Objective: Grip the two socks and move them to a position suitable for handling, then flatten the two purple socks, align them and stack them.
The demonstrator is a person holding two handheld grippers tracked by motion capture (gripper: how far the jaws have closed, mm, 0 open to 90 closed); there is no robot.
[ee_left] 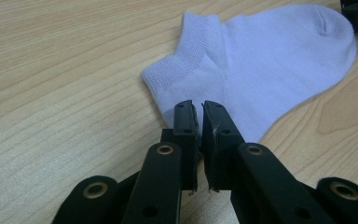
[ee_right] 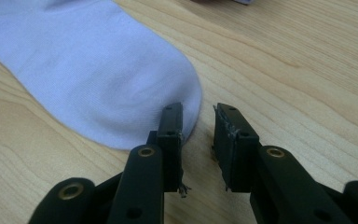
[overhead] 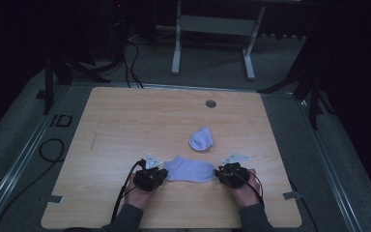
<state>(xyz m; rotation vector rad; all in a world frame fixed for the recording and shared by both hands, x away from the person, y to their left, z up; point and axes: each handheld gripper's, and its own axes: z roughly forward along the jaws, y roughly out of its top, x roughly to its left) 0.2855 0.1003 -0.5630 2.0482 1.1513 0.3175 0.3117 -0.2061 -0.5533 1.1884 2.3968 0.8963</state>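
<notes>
Flat sock [overhead: 189, 170] lies on the near table [overhead: 125, 121] between both grippers; second sock [overhead: 201, 139] sits bunched just beyond, apart. Left gripper [ee_left: 199, 116] jaws nearly closed at the heel edge, grip on fabric not certain; right gripper [ee_right: 199, 122] parted at the toe, holding nothing. Likely pairing or folding barely begun: neither sock lifted or stacked.

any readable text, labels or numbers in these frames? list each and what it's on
"ID": dark marking on the grey floor left of the table, read from the high view; it may be part of something longer.
No print or logo can be made out on the socks, the tabletop or either tongs.
</notes>
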